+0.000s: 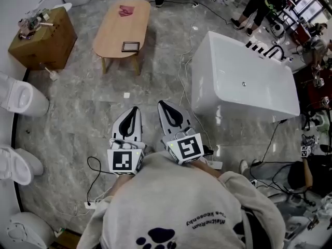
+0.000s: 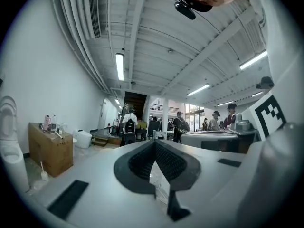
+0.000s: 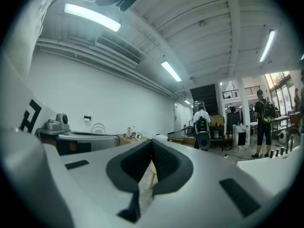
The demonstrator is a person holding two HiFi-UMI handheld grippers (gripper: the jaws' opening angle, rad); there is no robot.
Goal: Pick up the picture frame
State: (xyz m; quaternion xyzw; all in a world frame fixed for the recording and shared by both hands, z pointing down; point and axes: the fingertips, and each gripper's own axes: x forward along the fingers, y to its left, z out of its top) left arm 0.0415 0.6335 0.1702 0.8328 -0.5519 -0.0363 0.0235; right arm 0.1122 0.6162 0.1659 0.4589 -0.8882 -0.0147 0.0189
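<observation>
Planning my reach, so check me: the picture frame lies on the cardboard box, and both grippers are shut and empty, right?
Not quite. The frame lies on the wooden table, not on the box; the head view shows it. The rest holds: the left gripper and the right gripper are both shut and empty.

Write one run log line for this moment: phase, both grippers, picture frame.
phase: before pickup | left gripper: shut, empty | right gripper: shut, empty | picture frame: on wooden table, apart from both grippers
</observation>
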